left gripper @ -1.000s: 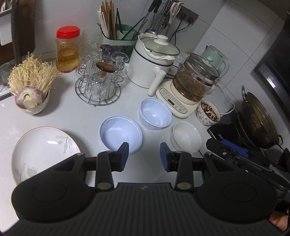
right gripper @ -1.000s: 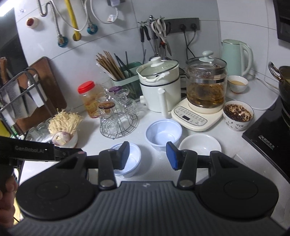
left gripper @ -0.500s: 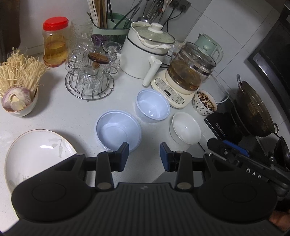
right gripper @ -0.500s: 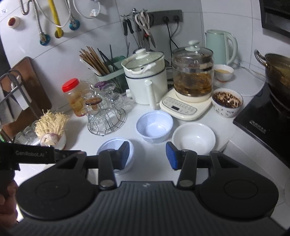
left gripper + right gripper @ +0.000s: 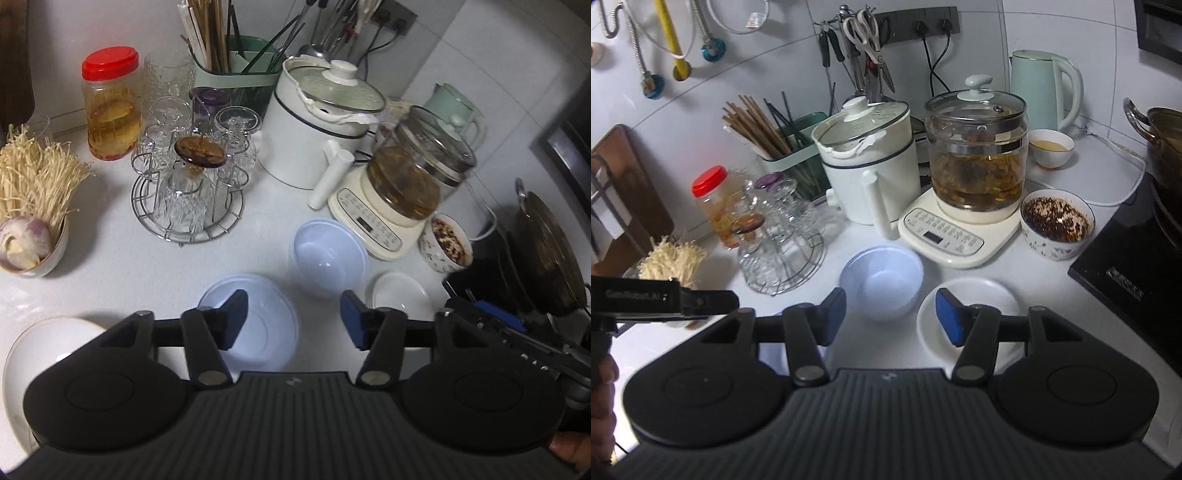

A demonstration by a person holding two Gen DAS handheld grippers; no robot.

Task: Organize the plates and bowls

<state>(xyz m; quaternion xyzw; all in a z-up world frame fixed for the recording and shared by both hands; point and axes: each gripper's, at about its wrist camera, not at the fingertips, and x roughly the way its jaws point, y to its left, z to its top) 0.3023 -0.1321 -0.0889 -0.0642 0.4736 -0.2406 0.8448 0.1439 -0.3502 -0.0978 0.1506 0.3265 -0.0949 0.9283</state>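
Observation:
On the white counter stand a wide pale-blue bowl (image 5: pixel 264 332), a deeper pale-blue bowl (image 5: pixel 328 256) (image 5: pixel 882 280) and a small white bowl (image 5: pixel 400 291) (image 5: pixel 971 317). A white plate (image 5: pixel 44 350) with a gold rim lies at the left, partly hidden. My left gripper (image 5: pixel 290 319) is open and empty, just above the wide blue bowl's right side. My right gripper (image 5: pixel 890 317) is open and empty, hovering between the deeper blue bowl and the white bowl.
A glass rack (image 5: pixel 188 192), a red-lidded jar (image 5: pixel 110 107), a bowl of enoki mushrooms (image 5: pixel 31 206), a white cooker (image 5: pixel 317 129), a glass kettle on its base (image 5: pixel 975 162), a bowl of grains (image 5: pixel 1056 229) and a black stove (image 5: pixel 1134 269) with pots crowd the counter.
Both grippers have opened wider and moved forward and lower toward the bowls. The bowls and plate have not moved.

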